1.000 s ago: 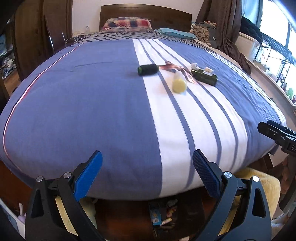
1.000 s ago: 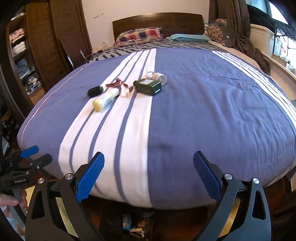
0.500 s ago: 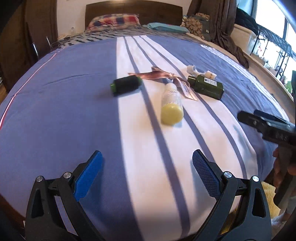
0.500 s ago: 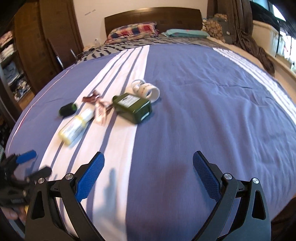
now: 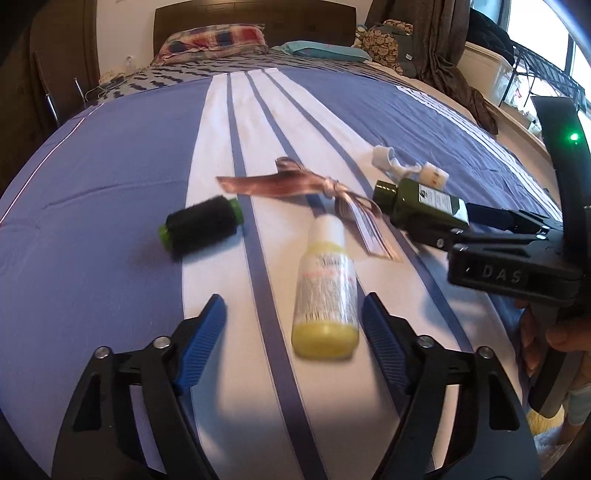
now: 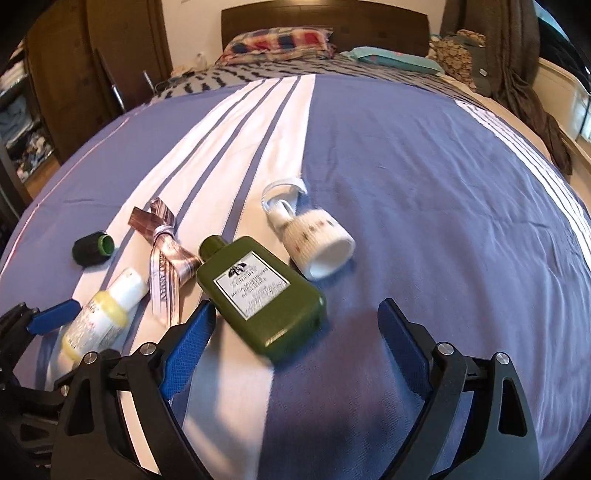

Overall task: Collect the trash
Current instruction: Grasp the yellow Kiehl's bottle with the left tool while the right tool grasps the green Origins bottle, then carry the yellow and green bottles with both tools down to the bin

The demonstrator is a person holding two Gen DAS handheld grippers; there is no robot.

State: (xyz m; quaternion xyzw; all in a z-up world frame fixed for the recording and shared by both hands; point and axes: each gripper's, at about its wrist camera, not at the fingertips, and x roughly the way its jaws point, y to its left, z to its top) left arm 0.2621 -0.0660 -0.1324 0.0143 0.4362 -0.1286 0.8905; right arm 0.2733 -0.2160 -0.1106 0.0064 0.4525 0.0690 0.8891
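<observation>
nearest in the left wrist view, the left gripper (image 5: 293, 328) is seen with its jaws closing and still apart; the base of the yellow bottle (image 5: 325, 291) lies between the blue pads, just beside the right-hand pad, and no pad is seen pressing on it. the bottle lies flat on a white stripe of the bedspread (image 5: 110, 166), its white cap pointed away. nearest in the right wrist view, the right gripper (image 6: 297, 328) is seen with its jaws closing but wide apart, nothing gripped; the lower end of the green bottle (image 6: 258, 291) lies between the pads, close to the left-hand pad, flat and label up. farther on, a brown ribbon (image 5: 295, 181) is spread between the two bottles, its tail beside the yellow bottle's cap. to the left of it a black roll (image 5: 201, 227) with green ends is lying on its side, apart from the rest. beyond the green bottle a white knitted sleeve (image 6: 317, 240) with a white strap is lying on the blue cloth. farthest, a plaid pillow (image 6: 277, 44) is set against the dark headboard (image 6: 325, 22).
</observation>
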